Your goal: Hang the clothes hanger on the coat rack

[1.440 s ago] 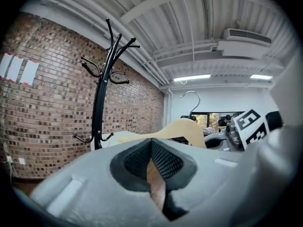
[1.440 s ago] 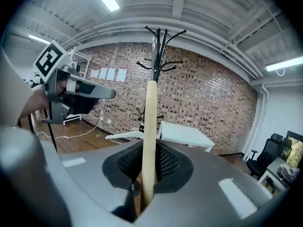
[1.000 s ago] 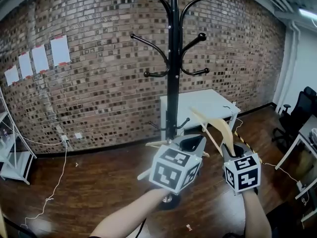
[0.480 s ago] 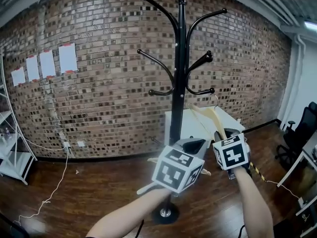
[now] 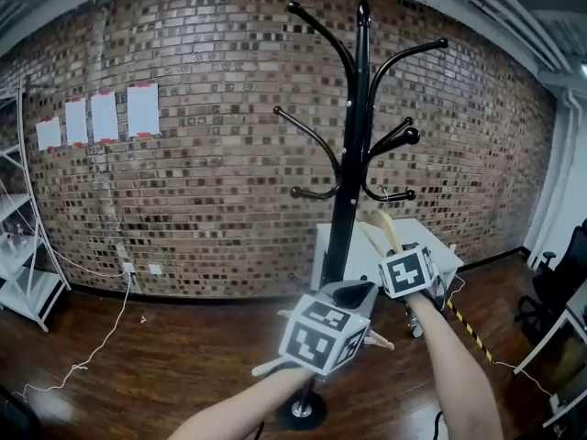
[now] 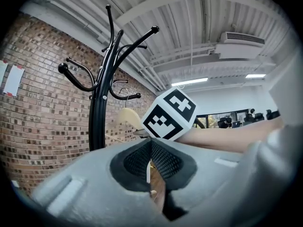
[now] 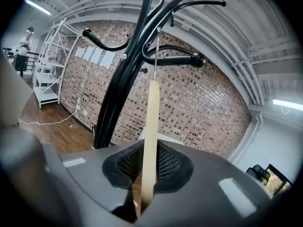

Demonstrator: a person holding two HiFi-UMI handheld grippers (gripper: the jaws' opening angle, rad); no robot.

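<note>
Jaws of your left gripper [image 6: 150, 161] pinch a lower part of the pale wooden clothes hanger [image 7: 151, 122]. The black metal coat rack [image 5: 353, 200] stands just behind. Your right gripper [image 7: 147, 169] clamps the hanger's arm, with its wire hook [image 7: 155, 56] beside a knobbed rack branch [image 7: 182, 59].

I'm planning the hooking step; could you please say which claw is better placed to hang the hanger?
Probably right: the right claw clamps the hanger under its wire hook, near the coat rack; the left claw grips lower.
</note>
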